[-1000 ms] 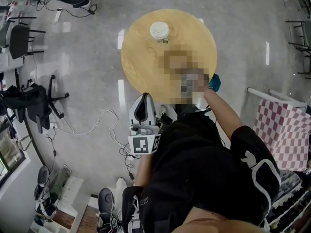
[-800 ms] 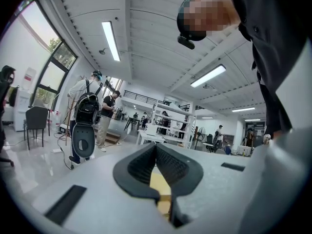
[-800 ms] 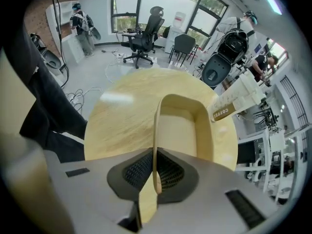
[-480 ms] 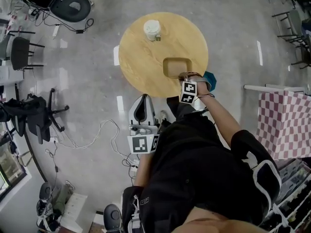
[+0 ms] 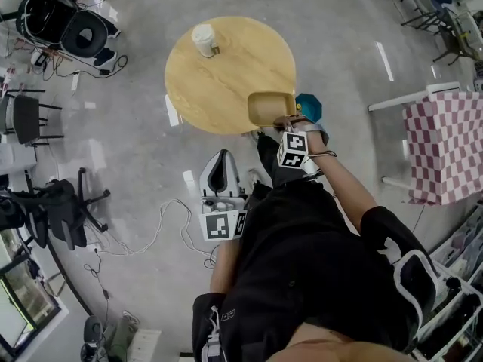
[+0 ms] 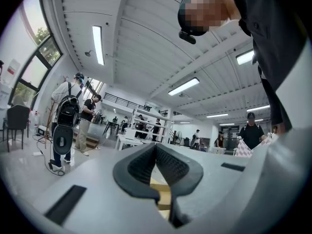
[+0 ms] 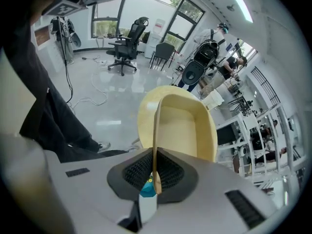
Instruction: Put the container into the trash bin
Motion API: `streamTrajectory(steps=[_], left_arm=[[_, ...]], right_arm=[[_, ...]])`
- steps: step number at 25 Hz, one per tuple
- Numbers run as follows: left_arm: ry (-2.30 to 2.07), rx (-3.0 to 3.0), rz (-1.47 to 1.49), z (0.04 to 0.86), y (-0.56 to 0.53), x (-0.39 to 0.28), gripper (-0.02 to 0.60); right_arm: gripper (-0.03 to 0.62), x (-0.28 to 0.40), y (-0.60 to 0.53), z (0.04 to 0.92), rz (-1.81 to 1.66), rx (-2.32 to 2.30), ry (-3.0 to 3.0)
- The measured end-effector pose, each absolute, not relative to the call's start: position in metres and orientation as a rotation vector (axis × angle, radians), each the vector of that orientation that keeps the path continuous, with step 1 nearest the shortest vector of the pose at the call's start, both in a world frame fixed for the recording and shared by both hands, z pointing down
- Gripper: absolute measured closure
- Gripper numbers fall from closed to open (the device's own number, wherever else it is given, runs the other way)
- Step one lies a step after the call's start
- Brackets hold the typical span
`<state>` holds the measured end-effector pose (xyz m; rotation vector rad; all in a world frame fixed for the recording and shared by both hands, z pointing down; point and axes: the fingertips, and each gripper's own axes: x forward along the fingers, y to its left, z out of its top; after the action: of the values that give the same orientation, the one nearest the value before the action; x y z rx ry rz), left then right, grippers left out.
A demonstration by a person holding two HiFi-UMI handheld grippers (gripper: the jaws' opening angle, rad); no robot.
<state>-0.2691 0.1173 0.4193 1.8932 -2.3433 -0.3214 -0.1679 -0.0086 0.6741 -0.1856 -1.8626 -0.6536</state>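
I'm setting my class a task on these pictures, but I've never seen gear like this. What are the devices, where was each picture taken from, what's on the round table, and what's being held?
There is no robot here: a person holds a two-jaw gripper in each hand. The head view looks steeply down from a camera on the person's head. Each gripper view comes from a camera riding on that gripper, looking along its jaws. On the round wooden table stands a lidded cup. The right gripper is clamped on the rim of a tan container, held over the table's edge. The left gripper is shut and empty, pointing out across the room.
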Motion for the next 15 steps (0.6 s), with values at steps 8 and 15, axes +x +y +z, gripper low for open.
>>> streamTrajectory(steps=[8,15], left_arm=[[-2.192,2.042,-0.312,0.455,0.135,-0.197,0.571],[-2.051,2.151,-0.302,0.431,0.097,-0.137,0.571]], right_arm=[[0.559,-0.078,0.032,0.680,-0.583,-0.047,-1.877],[0.559,0.003,0.021,0.650,-0.466,0.060,-1.868]])
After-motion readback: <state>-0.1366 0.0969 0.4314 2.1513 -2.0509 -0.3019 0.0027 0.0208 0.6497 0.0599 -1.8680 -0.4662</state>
